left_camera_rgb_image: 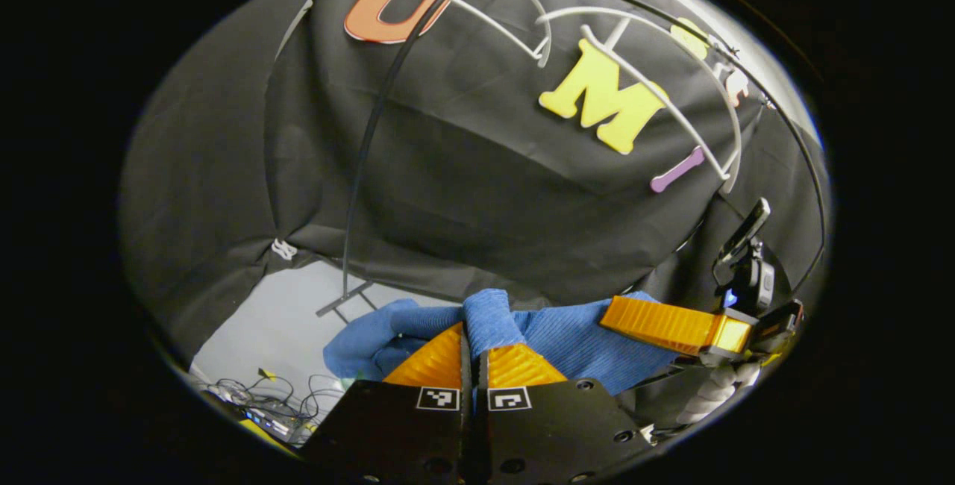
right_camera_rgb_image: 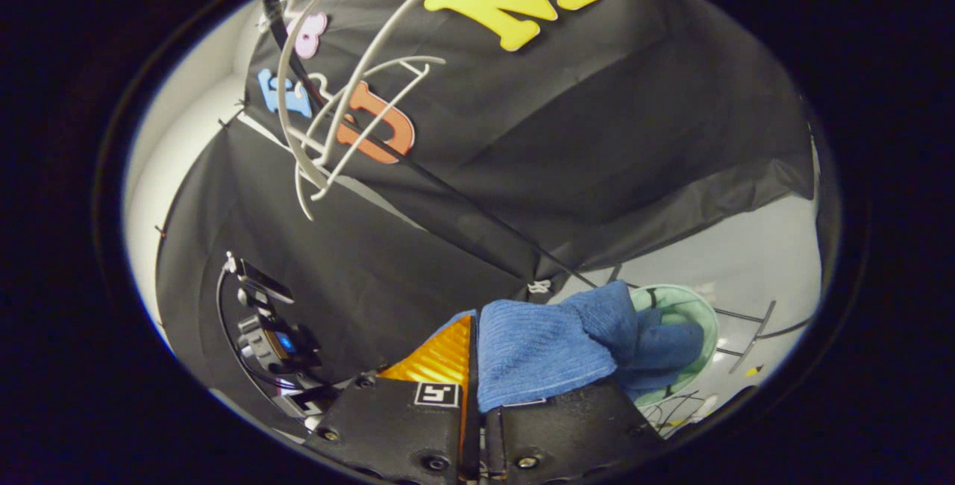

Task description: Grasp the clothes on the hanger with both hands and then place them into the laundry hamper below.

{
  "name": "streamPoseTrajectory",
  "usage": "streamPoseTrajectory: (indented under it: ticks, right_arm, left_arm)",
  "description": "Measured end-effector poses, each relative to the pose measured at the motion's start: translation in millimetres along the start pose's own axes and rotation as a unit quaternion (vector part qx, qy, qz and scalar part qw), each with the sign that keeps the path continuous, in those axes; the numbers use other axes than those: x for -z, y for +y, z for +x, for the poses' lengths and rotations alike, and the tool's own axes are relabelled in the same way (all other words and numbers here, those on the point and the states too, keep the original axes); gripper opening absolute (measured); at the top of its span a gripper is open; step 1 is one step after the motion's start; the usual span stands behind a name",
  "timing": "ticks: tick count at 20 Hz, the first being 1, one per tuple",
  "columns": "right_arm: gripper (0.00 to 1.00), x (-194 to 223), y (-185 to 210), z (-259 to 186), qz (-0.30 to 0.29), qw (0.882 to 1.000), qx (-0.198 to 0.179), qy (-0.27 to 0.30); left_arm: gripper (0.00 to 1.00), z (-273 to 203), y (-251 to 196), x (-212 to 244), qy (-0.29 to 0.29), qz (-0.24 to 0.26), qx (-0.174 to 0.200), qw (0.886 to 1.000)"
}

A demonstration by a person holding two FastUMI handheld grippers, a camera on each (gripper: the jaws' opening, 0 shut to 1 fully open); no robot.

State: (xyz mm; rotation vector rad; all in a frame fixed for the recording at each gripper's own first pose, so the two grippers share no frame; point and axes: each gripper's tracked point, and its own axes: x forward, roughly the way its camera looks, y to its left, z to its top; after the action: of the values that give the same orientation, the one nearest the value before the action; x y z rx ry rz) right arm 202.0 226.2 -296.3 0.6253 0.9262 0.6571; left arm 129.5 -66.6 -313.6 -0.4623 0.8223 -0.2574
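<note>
In the left gripper view, the left gripper is closed on a fold of the blue garment: its two orange fingers stand almost together with a raised ridge of the cloth pinched between them. From that pinch the fabric spreads away to both sides, one end drooping toward the pale floor, the other running across to the right gripper, whose orange finger lies flat against the cloth at the far side of this view. A white-gloved hand shows under that gripper.

In the right gripper view, the right gripper also grips the blue garment; one orange finger shows beside the cloth, while the other finger is covered by the fabric draped over it. Past the gripper the cloth hangs down toward the pale green laundry hamper, with its far end lying over the hamper's rim; whether it rests inside cannot be told.

Higher up, white hangers curve bare against the black cloth wall, well apart from the garment. A tangle of cables lies on the floor.
</note>
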Motion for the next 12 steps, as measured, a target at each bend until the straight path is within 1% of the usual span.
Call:
streamPoseTrajectory:
  ticks: [3,4,5,9,12]
  right_arm:
    - [0.06,22,-26,16,-0.025,0.998,0.042,0.032]
    - [0.06,31,-35,21,-0.033,0.997,0.055,0.043]
    - [0.06,37,-45,29,-0.041,0.995,0.071,0.054]
    - [0.06,66,-78,42,-0.065,0.986,0.121,0.093]
    - [0.06,76,-102,50,-0.082,0.977,0.157,0.115]
  left_arm:
    - [0.0,20,7,27,0.033,0.005,-0.009,0.999]
    - [0.05,26,11,38,0.045,0.007,-0.016,0.999]
    - [0.0,29,15,49,0.058,0.011,-0.024,0.998]
    - [0.0,33,38,84,0.108,0.034,-0.071,0.991]
    - [0.0,45,56,107,0.14,0.047,-0.104,0.984]
